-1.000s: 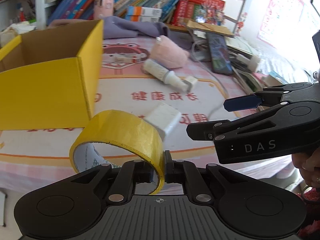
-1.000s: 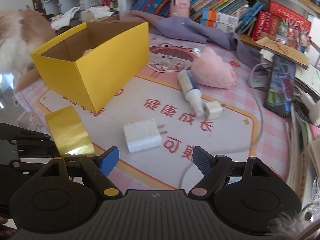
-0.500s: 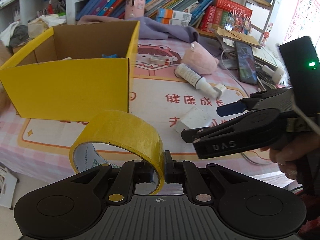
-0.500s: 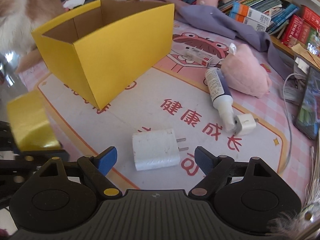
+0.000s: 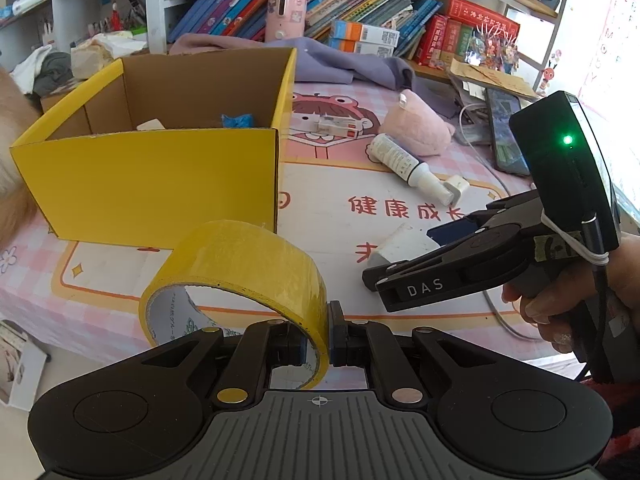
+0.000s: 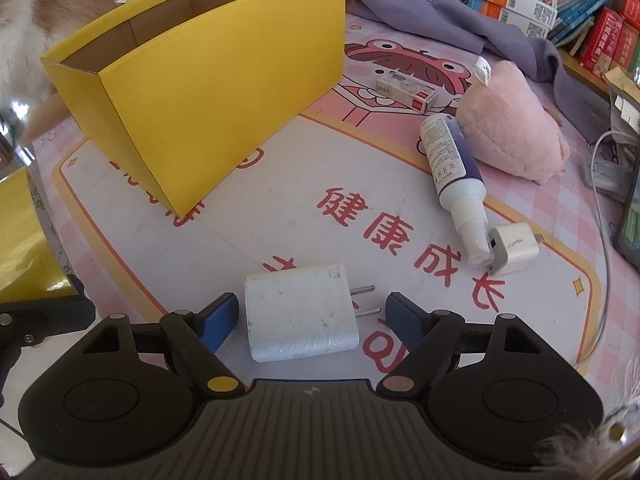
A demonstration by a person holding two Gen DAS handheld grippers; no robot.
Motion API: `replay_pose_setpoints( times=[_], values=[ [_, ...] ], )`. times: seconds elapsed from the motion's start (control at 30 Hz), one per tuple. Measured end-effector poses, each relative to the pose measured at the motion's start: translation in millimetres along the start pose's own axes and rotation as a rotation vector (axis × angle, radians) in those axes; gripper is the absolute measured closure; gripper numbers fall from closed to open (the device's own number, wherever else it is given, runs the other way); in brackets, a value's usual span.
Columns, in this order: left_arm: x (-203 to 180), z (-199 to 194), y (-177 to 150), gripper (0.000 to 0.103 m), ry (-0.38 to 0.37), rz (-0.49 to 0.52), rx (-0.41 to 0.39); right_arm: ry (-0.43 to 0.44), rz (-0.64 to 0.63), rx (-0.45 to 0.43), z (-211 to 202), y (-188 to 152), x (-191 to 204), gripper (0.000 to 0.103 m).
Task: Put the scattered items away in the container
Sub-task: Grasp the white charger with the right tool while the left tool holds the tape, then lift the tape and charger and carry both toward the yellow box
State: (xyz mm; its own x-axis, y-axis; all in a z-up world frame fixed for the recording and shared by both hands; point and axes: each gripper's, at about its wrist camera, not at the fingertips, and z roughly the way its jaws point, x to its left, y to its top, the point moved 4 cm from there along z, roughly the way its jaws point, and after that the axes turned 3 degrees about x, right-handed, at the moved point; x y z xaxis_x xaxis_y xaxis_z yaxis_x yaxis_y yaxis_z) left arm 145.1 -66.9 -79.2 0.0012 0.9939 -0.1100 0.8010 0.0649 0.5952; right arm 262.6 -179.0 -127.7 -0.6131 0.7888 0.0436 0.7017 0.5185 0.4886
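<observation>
Tape roll [image 5: 240, 272] sits clamped in left tool [image 5: 318, 340]; right tool [image 6: 312, 316] closing around charger [image 6: 300, 316], untouched.

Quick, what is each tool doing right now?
Left tool: shut on the yellow tape roll.
Right tool: open but closing, white charger between its fingers, not yet gripped.

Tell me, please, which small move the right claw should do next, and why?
Probably finish closing the right claw on the white charger: its jaws are closing with the charger lying between the blue pads, not yet touched. The left claw already holds the tape roll.
</observation>
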Motion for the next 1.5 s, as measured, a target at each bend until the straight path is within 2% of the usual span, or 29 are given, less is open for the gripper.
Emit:
replay_pose_setpoints(
  times=[0.13,0.77,1.07,1.27,1.5],
  values=[
    [0,0,0,0.095,0.002,0.001,0.0,-0.017,-0.02,-0.015,-1,2,1,0.038],
    [2,-4,-2,0.095,-0.028,0.029,0.0,-0.017,0.019,-0.044,-18,-5,8,0.039],
    [11,-15,-2,0.095,-0.09,0.097,-0.031,-0.065,0.075,-0.084,-44,-15,25,0.039],
    [21,-29,-3,0.095,-0.149,0.16,-0.061,-0.124,0.132,-0.133,-68,-21,46,0.039],
    [39,-47,-12,0.095,-0.202,0.207,-0.073,-0.17,0.183,-0.148,-82,-31,78,0.039]
  ],
)
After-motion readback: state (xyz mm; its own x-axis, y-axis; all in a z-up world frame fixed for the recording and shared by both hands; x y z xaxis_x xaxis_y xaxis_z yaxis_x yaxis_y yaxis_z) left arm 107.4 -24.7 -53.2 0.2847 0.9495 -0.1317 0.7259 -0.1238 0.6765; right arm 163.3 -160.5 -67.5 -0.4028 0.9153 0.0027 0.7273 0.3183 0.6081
